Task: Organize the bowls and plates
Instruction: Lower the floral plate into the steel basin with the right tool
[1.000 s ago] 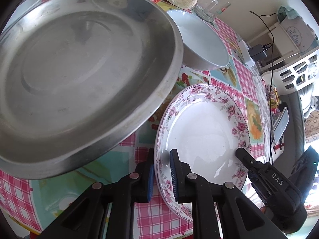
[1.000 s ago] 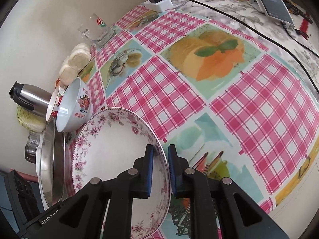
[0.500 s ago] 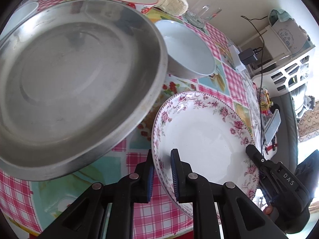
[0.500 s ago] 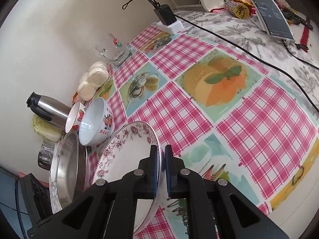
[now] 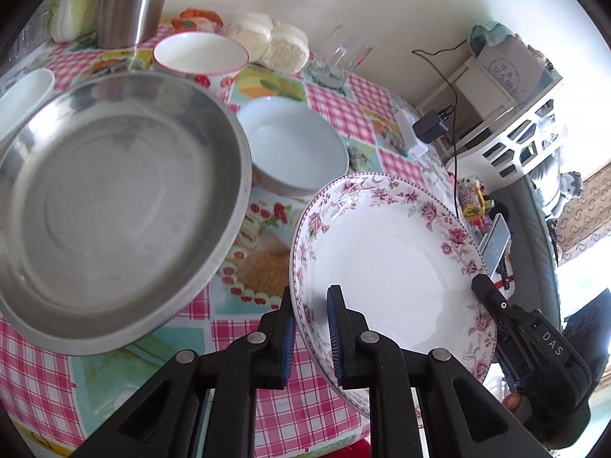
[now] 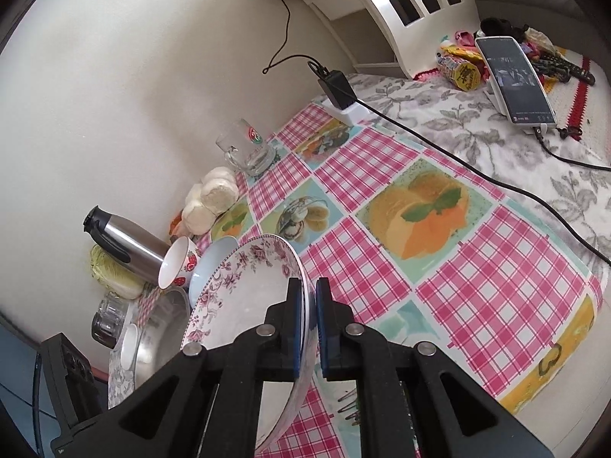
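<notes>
Plate [image 5: 385, 267] hangs between both my grippers, left [image 5: 310, 328] and right [image 6: 310, 328], jaws clamped on opposite rims. Steel pan [image 5: 114, 210] lies left of it in the left view (nearest stacking spot, I judge).

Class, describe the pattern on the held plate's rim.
Pink roses on the white plate; clearest in left wrist view.

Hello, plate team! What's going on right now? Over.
Left gripper shut on flowered plate, near rim. Right gripper shut on opposite rim. Plate tilted, off the table. Steel pan and white bowl close beside it.
</notes>
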{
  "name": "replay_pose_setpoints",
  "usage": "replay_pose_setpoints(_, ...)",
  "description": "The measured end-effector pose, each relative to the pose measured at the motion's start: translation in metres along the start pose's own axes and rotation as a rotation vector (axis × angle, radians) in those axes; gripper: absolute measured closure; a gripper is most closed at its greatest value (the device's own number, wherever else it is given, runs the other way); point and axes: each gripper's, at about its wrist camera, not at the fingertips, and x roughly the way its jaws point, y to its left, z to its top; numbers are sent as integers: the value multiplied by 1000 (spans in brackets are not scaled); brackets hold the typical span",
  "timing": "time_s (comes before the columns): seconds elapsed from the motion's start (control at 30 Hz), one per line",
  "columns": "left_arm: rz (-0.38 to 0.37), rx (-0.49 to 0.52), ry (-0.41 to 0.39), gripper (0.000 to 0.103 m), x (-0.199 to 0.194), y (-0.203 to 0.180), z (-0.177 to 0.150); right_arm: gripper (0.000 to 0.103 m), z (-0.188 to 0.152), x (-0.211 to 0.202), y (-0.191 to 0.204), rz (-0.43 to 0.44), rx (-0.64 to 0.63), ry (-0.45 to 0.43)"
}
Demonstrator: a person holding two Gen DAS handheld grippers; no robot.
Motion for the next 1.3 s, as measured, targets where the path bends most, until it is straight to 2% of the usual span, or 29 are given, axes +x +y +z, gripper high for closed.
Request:
replay_pose_setpoints(0.27, 10, 33, -80, 86, -25, 5, 11, 94, -1, -6, 20, 60, -10, -38)
replay_pose_setpoints(0.53, 22, 0, -114, 86, -38, 27, 21, 94, -4, 4, 47, 77, -28, -30)
replay_pose_setpoints(1.13, 113, -110, -118, 86, -46, 117, 44, 94, -32, 74, 115, 70, -110, 130)
replay_pose_setpoints(1.3, 118, -158, -120, 86, -49, 144, 45, 93, -40, 90, 132, 80, -132, 165)
